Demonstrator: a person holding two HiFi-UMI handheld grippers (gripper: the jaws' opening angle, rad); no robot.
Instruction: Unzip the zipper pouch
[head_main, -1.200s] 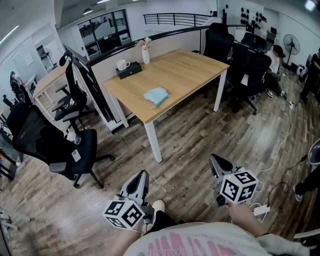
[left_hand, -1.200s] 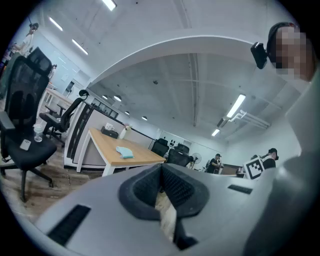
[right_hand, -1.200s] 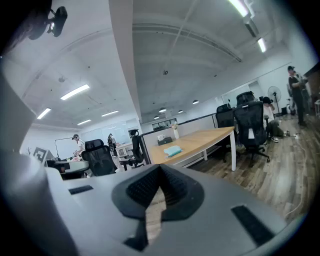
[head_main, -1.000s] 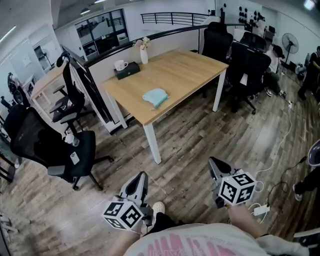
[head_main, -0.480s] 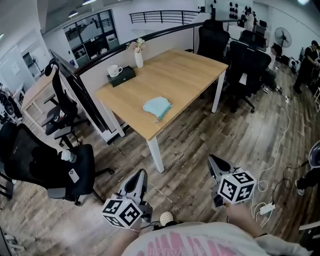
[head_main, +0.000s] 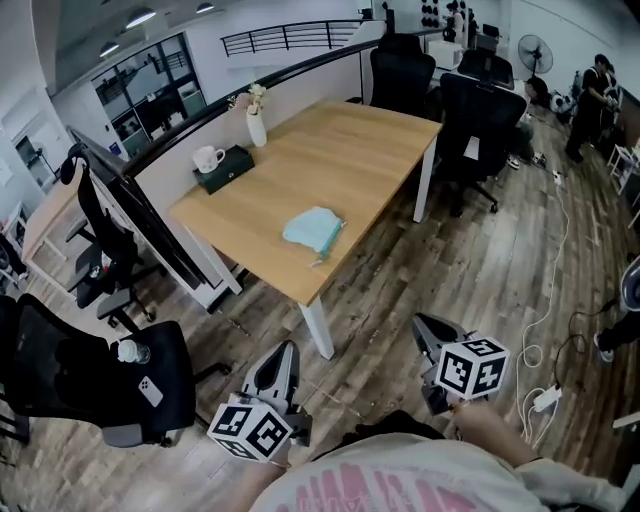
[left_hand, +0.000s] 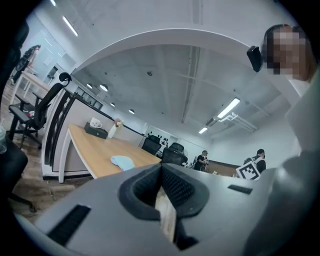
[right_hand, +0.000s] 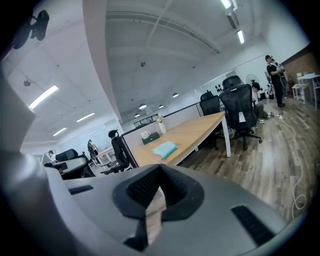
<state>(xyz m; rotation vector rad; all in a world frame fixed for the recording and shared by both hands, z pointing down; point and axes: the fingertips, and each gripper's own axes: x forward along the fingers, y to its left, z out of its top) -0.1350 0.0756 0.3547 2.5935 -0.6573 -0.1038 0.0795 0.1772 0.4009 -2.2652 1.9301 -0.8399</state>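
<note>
Soft teal pouch (head_main: 313, 230) flat on smooth wood table (head_main: 370, 150), 12 o'clock; its detail too small to read. Left gripper (head_main: 283, 350) at 7, right gripper (head_main: 428, 328) at 5: jaws together, empty.

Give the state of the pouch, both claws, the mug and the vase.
zipper pouch: lying flat on the table, nothing touching it; zip too small to read.
left claw: shut, empty, short of the table.
right claw: shut, empty, short of the table.
mug: upright.
vase: upright, flowers in it.
</note>
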